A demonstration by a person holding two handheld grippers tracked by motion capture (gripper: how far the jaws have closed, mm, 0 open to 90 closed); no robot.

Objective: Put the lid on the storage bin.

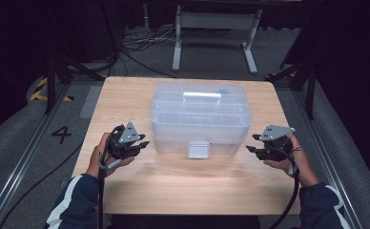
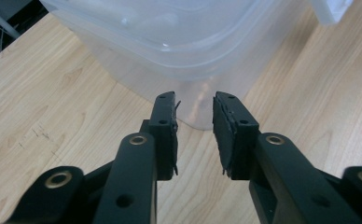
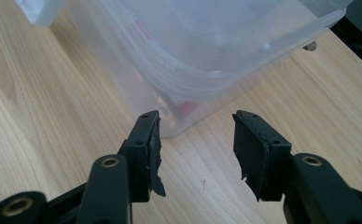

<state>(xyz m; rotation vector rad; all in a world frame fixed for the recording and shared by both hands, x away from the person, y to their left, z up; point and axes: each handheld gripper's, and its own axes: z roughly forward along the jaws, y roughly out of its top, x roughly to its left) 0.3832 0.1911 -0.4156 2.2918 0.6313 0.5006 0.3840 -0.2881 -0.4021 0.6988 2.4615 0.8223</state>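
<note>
Box (image 1: 200,114), clear plastic with its lid on, sits mid-table (image 1: 126,95) in the high view, long axis running left to right, its front latch (image 1: 198,149) facing the person. The left gripper (image 1: 142,142) waits just off the box's front-left corner, the right gripper (image 1: 251,143) just off the front-right corner; both point inward at it and look about equally near, neither touching

In the left gripper view, the left gripper (image 2: 194,133) has its jaws a little apart with nothing between them; the box (image 2: 179,42) corner stands straight ahead, just beyond the tips

In the right gripper view, the right gripper (image 3: 195,147) has jaws standing wider, also empty; the box (image 3: 202,51) corner lies ahead and slightly toward the left jaw, something red dimly visible inside

A two-sided hold at the short ends looks likeliest
</note>
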